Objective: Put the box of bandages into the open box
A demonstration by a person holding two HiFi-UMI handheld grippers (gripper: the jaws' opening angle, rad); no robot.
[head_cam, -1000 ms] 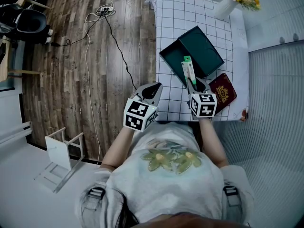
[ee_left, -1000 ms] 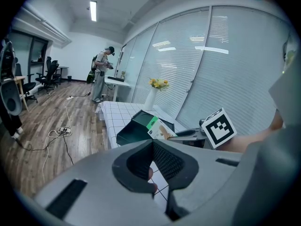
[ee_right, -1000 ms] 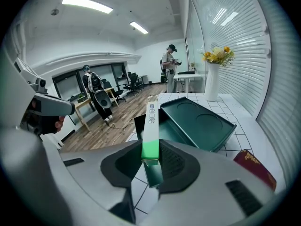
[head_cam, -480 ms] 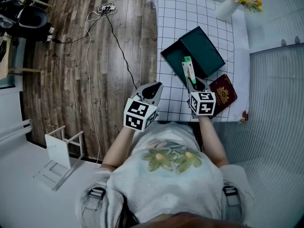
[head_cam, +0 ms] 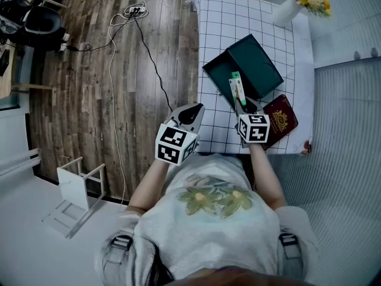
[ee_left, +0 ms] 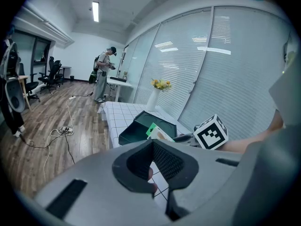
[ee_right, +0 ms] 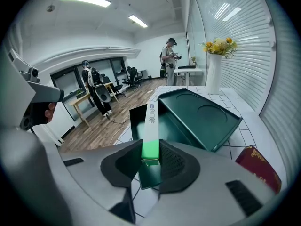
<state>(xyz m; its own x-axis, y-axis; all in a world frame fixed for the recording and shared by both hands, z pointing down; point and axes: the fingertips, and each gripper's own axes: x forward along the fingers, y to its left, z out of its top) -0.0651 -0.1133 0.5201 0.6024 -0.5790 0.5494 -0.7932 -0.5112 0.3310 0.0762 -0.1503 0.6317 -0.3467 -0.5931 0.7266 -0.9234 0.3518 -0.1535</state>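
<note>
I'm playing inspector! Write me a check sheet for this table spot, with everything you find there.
Surface: table under a white cloth with black grid lines.
Job's things: box of bandages held in the right gripper, its far end reaching over the open box; dark green lid rests tilted against that box.
Clutter: red booklet; vase of yellow flowers.
Grippers: right gripper shut on the box of bandages; left gripper shut, empty, by the table's left edge.
Cables: cable and power strip on the wooden floor.
Surroundings: white stool, office chair, window blinds.
</note>
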